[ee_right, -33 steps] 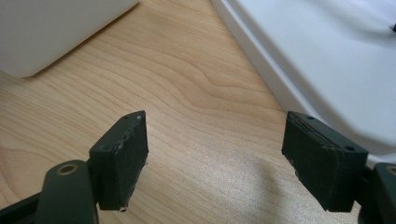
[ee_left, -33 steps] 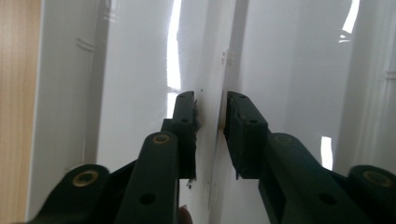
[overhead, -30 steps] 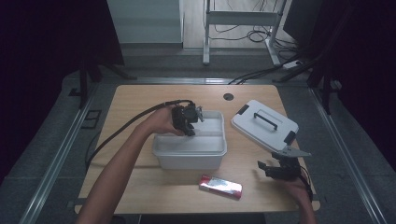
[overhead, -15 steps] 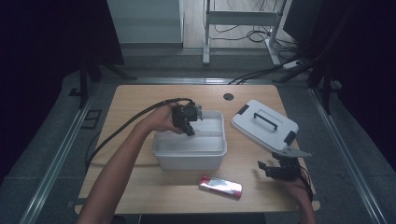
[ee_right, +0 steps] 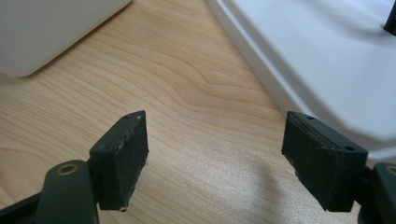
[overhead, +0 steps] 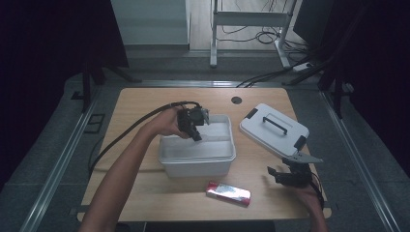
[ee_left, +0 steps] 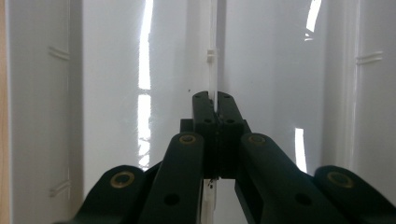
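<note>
A white plastic bin (overhead: 193, 164) stands open in the middle of the wooden table (overhead: 140, 111). My left gripper (overhead: 197, 135) reaches down into it from the left. In the left gripper view it (ee_left: 214, 99) is shut on the top edge of a thin white divider (ee_left: 213, 56) that stands upright across the bin's inside. The bin's white lid (overhead: 273, 129), with a black handle, lies to the right of the bin. My right gripper (overhead: 278, 175) hovers low over the table just in front of the lid, open, with bare wood between its pads (ee_right: 217, 149).
A red and silver packet (overhead: 228, 192) lies on the table in front of the bin. The lid's edge (ee_right: 327, 60) and a bin corner (ee_right: 46, 28) flank the right gripper. A round cable hole (overhead: 236, 100) sits at the table's back.
</note>
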A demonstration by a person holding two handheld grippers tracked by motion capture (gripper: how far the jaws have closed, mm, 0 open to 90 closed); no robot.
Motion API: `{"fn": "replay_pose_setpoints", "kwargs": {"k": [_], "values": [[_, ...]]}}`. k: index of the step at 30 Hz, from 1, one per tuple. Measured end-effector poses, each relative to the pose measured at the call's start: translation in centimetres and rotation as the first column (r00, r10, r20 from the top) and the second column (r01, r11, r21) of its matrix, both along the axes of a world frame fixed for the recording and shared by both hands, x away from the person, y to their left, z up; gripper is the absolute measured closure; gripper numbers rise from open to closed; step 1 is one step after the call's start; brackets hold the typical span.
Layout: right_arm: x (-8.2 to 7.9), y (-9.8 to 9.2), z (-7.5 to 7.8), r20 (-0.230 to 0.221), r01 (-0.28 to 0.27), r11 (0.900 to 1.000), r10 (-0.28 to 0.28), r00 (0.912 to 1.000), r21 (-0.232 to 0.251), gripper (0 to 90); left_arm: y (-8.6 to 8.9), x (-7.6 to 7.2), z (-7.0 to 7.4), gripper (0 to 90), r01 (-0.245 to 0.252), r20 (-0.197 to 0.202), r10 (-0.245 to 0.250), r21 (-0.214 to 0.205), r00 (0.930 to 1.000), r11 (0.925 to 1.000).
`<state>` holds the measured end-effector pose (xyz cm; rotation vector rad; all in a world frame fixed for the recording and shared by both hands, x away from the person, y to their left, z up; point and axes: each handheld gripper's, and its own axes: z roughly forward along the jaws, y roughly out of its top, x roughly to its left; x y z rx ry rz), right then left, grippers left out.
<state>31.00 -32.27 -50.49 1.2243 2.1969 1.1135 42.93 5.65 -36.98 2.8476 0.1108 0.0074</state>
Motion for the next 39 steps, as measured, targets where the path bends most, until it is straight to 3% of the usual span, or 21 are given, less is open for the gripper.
{"fn": "replay_pose_setpoints", "kwargs": {"k": [12, 15, 20, 21, 23, 32, 39], "values": [[0.0, -0.1, 0.0, 0.001, 0.007, 1.0, -0.007, 1.0, -0.001, 22.4, 0.2, 0.0, 0.7, 89.7, 0.014, 0.016, -0.014, -0.012, 0.9998, 0.9998], [0.0, -0.1, 0.0, 0.001, 0.007, 1.0, -0.007, 1.0, -0.001, 22.4, 0.3, -0.1, 1.5, 89.7, 0.021, 0.026, -0.02, -0.03, 0.9995, 0.9993], [-0.1, -0.2, 0.1, 0.002, 0.011, 0.9999, -0.011, 0.9999, 0.003, 22.4, 0.9, -0.3, 3.9, 89.8, 0.014, 0.05, -0.009, -0.097, 0.9987, 0.9952], [-0.1, -0.2, 0.0, 0.003, 0.014, 0.9999, -0.014, 0.9999, 0.006, 22.4, 1.3, -0.4, 4.9, 89.8, 0.008, 0.059, 0.0, -0.126, 0.9983, 0.992], [-0.1, -0.2, 0.1, 0.002, 0.014, 0.9999, -0.014, 0.9999, 0.004, 22.4, 1.8, -0.5, 5.7, 89.7, 0.001, 0.07, 0.009, -0.139, 0.9975, 0.9903], [-0.1, -0.1, -0.1, -0.005, 0.012, 0.9999, -0.012, 0.9999, -0.001, 22.3, 4.3, -0.8, 7.3, 89.7, -0.05, 0.09, 0.065, -0.163, 0.9938, 0.9854], [-0.1, 0.0, -0.2, -0.007, 0.012, 0.9999, -0.012, 0.9999, -0.003, 22.4, 7.6, -1.2, 8.7, 89.7, -0.107, 0.108, 0.126, -0.167, 0.9861, 0.9801]]}}
